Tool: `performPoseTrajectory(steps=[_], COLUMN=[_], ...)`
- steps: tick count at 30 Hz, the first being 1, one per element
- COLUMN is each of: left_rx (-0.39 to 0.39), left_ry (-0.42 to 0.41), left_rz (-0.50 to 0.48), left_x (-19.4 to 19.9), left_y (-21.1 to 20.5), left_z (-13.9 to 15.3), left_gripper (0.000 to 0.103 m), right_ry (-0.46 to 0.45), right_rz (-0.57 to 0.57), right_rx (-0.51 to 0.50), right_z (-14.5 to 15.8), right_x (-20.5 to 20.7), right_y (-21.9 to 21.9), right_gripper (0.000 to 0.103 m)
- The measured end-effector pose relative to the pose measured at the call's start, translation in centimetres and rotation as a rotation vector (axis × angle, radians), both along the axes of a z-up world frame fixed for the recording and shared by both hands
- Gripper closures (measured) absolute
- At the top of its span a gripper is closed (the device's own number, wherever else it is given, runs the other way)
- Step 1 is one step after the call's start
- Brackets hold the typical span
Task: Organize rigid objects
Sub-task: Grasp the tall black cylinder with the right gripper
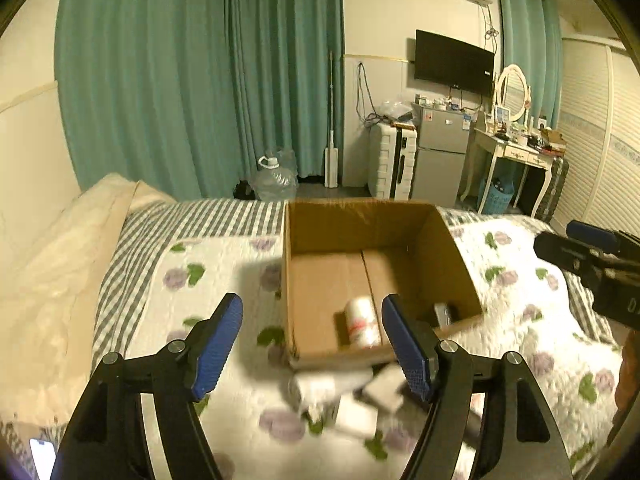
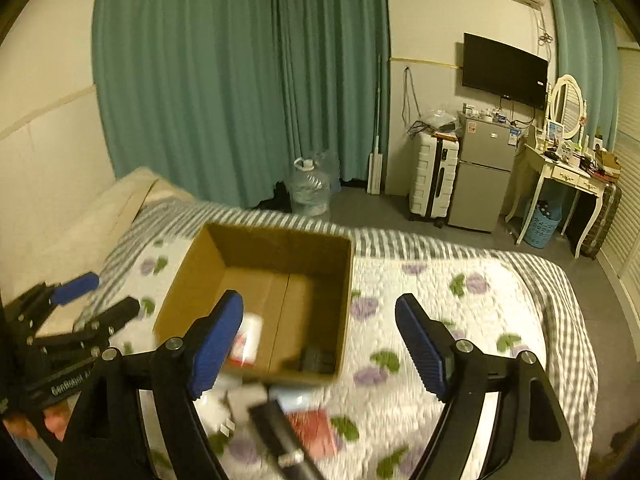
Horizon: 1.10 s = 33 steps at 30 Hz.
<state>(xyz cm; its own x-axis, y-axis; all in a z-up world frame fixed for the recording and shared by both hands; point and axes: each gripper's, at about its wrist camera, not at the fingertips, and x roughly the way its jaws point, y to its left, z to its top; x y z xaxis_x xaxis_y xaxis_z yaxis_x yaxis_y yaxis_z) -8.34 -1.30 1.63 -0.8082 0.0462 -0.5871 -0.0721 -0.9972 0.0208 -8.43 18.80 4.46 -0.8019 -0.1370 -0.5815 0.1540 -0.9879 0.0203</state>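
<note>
An open cardboard box (image 1: 304, 240) (image 2: 184, 276) stands on the bed. Inside lie a white cylinder with red print (image 1: 362, 322) (image 2: 248, 342) and a small dark object (image 1: 444, 314) (image 2: 318, 360). Several blurred white, black and red items (image 1: 360, 396) (image 2: 280, 420) lie on the quilt in front of the box. My left gripper (image 1: 312, 344) is open and empty above these items, at the box's near edge. My right gripper (image 2: 320, 344) is open and empty over the box's near right corner. It shows at the right edge of the left wrist view (image 1: 592, 260).
The bed has a floral quilt (image 1: 520, 320) (image 2: 440, 320), a striped sheet (image 1: 200, 216) and a pillow (image 1: 60, 280) at the left. A phone (image 1: 42, 456) lies at the bottom left. Beyond the bed are a water jug (image 2: 310, 190), suitcase (image 2: 434, 178), fridge (image 2: 482, 172) and dressing table (image 2: 560, 176).
</note>
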Motion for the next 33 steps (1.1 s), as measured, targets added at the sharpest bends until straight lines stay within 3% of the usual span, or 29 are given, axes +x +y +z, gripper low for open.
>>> performPoseTrajectory(steps=[7,12,17,24,28,33], left_rx=[0.015,-0.009,-0.026,-0.048,-0.066,-0.062], left_ry=[-0.067,-0.134,-0.183,-0.222,-0.220,-0.233], left_rz=[0.009,0.007,-0.014,-0.031,-0.049,-0.076], left_x=[2.8,2.7,2.0,1.7,1.9,1.9], left_y=[-0.4,-0.1,0.3,0.9,1.6,3.4], left_z=[-4.7,-8.8,-11.5,-13.2,-13.2,-12.9], left_gripper=[0.028,0.028,0.028,0.028,0.028,0.028], right_ry=[-0.155,-0.291,-0.366,-0.392,-0.384,-0.356], right_rz=[0.038,0.063,0.078,0.088,0.114,0.091], right_rx=[0.067,0.167,0.208,0.243,0.174,0.130], right_z=[-8.1,-15.0,-18.6,-20.2,-19.2,-16.4], right_x=[3.1,2.3,1.0,0.2,0.7,1.6], right_y=[-2.3,-3.7,-4.4,-4.9,-4.3,-2.5], right_gripper=[0.025,0.025,0.028,0.055,0.062,0.063])
